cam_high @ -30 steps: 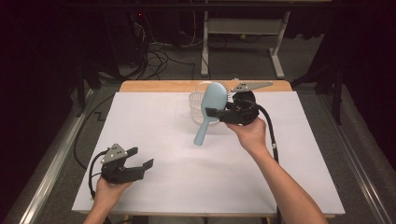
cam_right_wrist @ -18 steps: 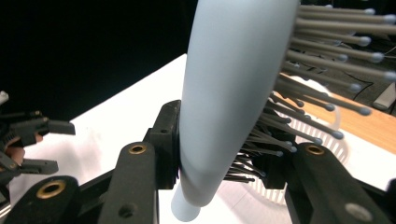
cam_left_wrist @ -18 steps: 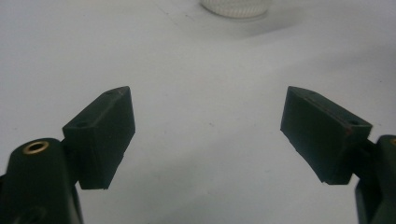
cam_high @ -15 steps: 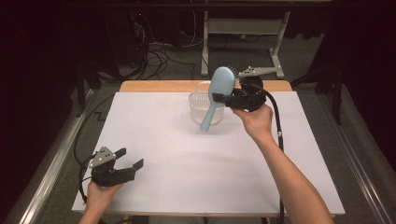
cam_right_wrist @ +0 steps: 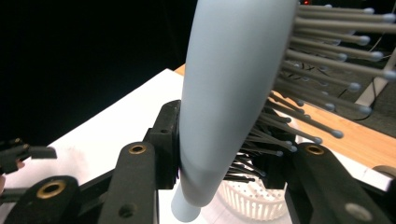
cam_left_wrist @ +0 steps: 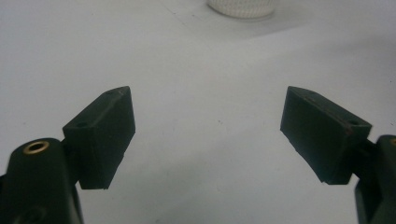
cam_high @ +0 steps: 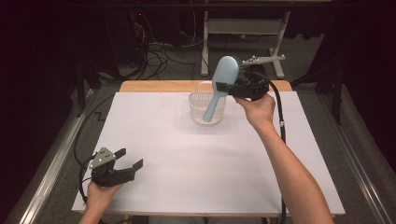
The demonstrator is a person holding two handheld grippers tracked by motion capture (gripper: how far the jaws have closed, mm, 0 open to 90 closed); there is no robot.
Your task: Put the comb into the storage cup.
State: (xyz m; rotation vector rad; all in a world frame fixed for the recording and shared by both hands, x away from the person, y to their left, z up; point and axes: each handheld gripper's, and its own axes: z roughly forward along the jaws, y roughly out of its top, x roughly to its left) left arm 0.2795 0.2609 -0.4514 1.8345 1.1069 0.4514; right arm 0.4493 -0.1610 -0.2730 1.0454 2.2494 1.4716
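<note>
1. The brush hangs handle-down over the basket, head up, apparently so it can drop in
2. The right gripper clenches it at the head's base, across back and bristles, for control
3. The left gripper rests released near the table edge, well clear

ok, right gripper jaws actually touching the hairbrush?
Touching. Right gripper view: the right gripper has its jaws clamped on the blue hairbrush, one on its back, one in the bristles.
</note>
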